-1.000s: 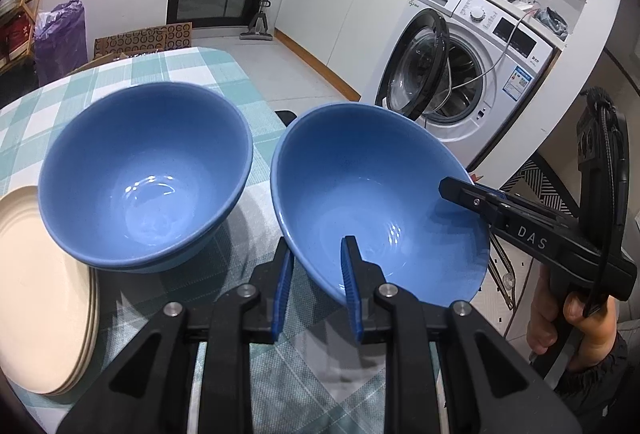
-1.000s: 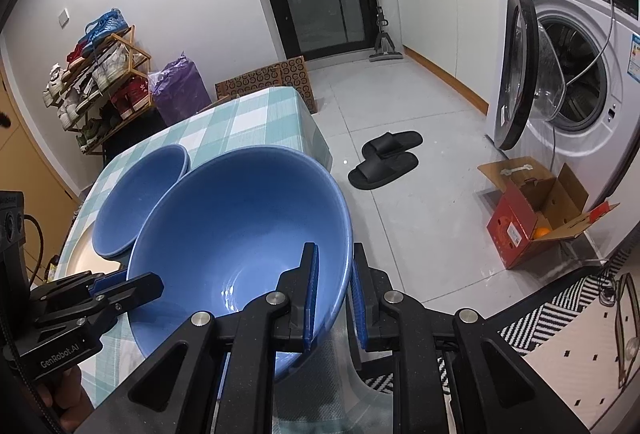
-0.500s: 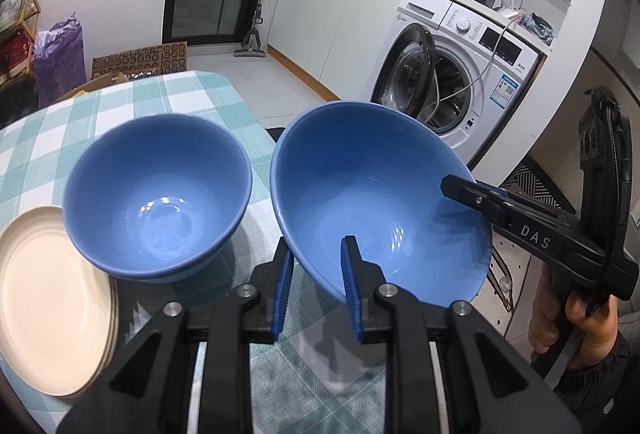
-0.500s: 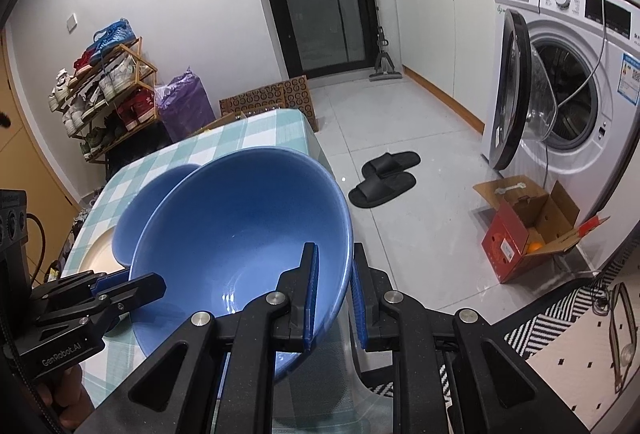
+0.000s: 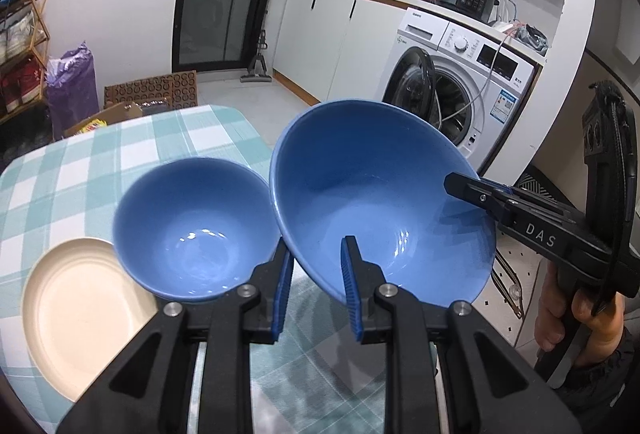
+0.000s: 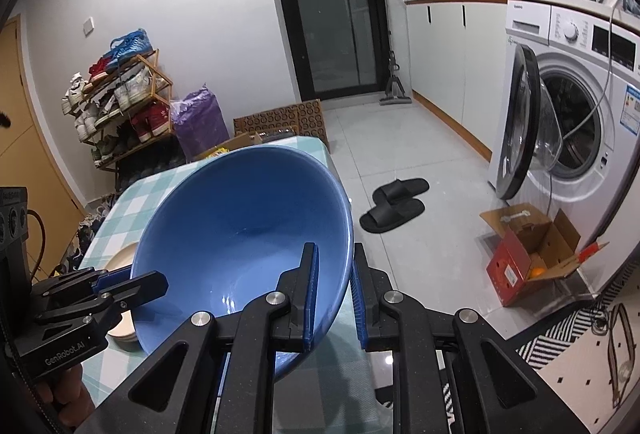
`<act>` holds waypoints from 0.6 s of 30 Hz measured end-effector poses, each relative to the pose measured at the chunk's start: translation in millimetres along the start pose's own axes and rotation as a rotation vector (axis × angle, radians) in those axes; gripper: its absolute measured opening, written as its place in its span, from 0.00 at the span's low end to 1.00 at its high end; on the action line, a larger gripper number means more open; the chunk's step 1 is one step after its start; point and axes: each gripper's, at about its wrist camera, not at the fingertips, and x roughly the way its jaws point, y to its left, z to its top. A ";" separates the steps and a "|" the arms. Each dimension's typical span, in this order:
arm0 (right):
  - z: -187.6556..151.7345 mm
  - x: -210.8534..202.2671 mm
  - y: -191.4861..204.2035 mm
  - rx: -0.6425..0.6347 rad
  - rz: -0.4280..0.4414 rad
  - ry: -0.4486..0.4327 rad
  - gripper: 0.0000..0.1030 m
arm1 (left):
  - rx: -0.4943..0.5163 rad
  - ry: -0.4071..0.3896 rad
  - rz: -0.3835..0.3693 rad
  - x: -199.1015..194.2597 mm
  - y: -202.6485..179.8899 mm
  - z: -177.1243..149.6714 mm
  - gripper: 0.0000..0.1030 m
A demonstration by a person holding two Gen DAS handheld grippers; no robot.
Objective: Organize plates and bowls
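A large blue bowl (image 5: 380,202) hangs tilted above the right edge of the checked table (image 5: 120,162), gripped on two sides. My left gripper (image 5: 316,254) is shut on its near rim. My right gripper (image 6: 334,258) is shut on the bowl's (image 6: 248,226) right rim, and appears in the left wrist view as a black finger (image 5: 464,188) over that rim. A second blue bowl (image 5: 192,226) rests on the table to the left, beside a stack of cream plates (image 5: 80,306). In the right wrist view the held bowl hides the second one; the left gripper (image 6: 132,282) reaches in from the left.
To the right stands a washing machine (image 6: 580,122) with its door open. On the floor are a cardboard box (image 6: 532,254) and black slippers (image 6: 394,204). A shoe rack (image 6: 116,106) and a purple bag (image 6: 200,122) lie beyond the table's far end.
Both grippers have lifted the large blue bowl higher. The table, the second bowl and the plates now sit lower and smaller in both views. Both grips look unchanged.
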 end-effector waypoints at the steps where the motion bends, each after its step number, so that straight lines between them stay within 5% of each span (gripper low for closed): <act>1: 2.5 -2.1 4.2 -0.004 0.003 -0.007 0.15 | 0.003 -0.005 0.004 -2.8 1.4 1.3 0.22; 18: 36.3 -6.9 55.0 -0.057 0.067 -0.065 0.15 | 0.003 -0.080 0.076 -39.8 31.8 18.9 0.22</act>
